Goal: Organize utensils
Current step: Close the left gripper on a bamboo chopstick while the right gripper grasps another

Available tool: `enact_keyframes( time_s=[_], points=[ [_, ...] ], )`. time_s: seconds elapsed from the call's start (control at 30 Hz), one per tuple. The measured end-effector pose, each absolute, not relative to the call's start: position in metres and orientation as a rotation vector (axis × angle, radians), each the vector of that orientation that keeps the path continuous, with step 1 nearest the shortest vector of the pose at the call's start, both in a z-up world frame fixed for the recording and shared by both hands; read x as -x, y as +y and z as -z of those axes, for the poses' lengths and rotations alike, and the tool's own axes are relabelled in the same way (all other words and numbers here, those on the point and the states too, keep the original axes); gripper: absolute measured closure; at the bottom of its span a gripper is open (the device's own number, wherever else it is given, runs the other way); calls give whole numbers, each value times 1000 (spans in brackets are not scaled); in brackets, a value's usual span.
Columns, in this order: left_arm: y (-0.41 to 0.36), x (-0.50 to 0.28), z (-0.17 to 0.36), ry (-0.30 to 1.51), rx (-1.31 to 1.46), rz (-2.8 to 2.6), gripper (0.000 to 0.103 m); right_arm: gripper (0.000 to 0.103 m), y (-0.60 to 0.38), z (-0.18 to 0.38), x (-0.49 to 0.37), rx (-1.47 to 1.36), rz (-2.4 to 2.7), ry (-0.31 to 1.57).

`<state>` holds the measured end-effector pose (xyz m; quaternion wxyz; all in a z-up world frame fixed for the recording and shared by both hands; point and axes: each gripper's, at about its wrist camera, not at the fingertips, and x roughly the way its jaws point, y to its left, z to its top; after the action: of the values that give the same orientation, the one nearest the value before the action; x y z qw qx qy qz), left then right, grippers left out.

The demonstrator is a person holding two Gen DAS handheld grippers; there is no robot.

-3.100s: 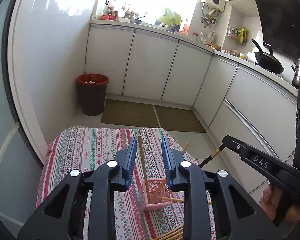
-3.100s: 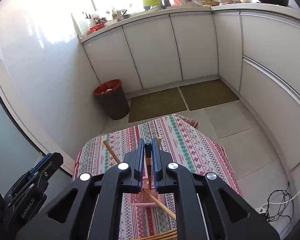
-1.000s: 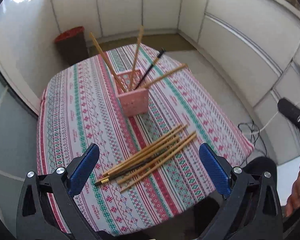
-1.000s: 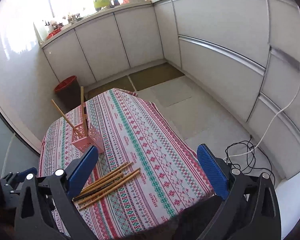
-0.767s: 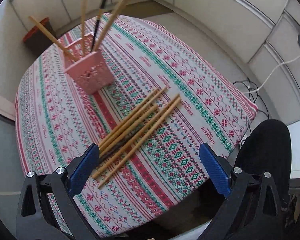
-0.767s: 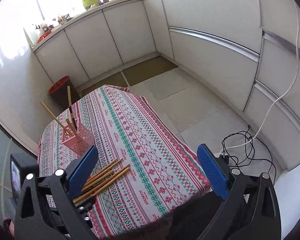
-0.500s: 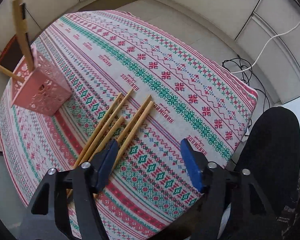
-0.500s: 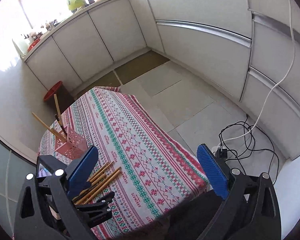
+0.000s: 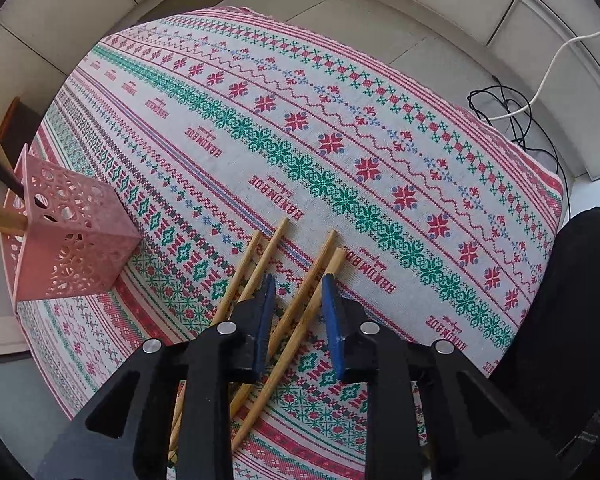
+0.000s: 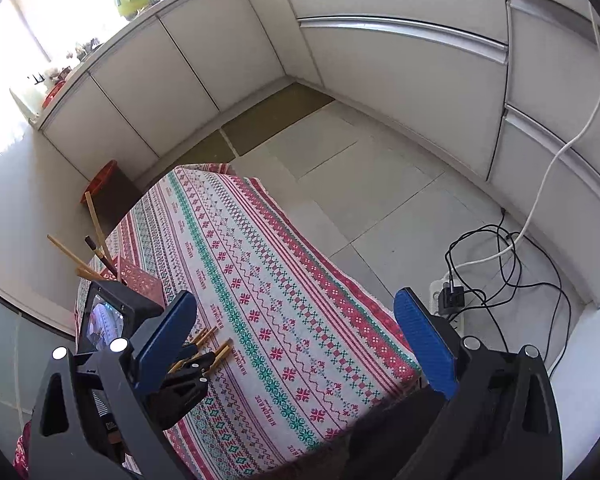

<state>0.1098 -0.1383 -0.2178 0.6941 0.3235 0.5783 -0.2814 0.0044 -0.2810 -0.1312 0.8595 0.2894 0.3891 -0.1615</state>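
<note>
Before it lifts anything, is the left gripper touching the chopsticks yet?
Cannot tell: in the left wrist view the left gripper straddles two chopsticks, jaws open, contact unclear.

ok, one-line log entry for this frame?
left tongs: open, straddling two chopsticks on tablecloth | right tongs: open, empty, raised | pink holder: several chopsticks in

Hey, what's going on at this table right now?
Someone is sorting chopsticks into a pink holder on a patterned tablecloth. The left hand-held gripper is down over the loose wooden chopsticks, its jaws open around two of them but not yet closed. The right hand-held gripper is wide open, holding nothing, off to the side. A few chopsticks already stand in the holder.
</note>
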Motion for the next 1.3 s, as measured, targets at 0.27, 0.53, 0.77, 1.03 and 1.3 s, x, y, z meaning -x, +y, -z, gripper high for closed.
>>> enact_keyframes(
  time_s=[0.27,0.53,0.77,1.03,1.3],
  points=[
    [-139,-104,231,1306,-777,701,81,7,-284,139,-7,-617,349,840],
    [-143,-118,222,1279,-782,690,78,7,-288,142,-8,-634,350,852],
    [-144,-106,223,1251,-788,722,77,7,-288,145,-10,-636,350,862],
    [-134,-122,220,1245,-809,690,78,7,-288,150,-12,-644,346,878],
    [-143,-103,224,1260,-825,741,77,7,-291,155,-13,-667,353,895]
  ],
)
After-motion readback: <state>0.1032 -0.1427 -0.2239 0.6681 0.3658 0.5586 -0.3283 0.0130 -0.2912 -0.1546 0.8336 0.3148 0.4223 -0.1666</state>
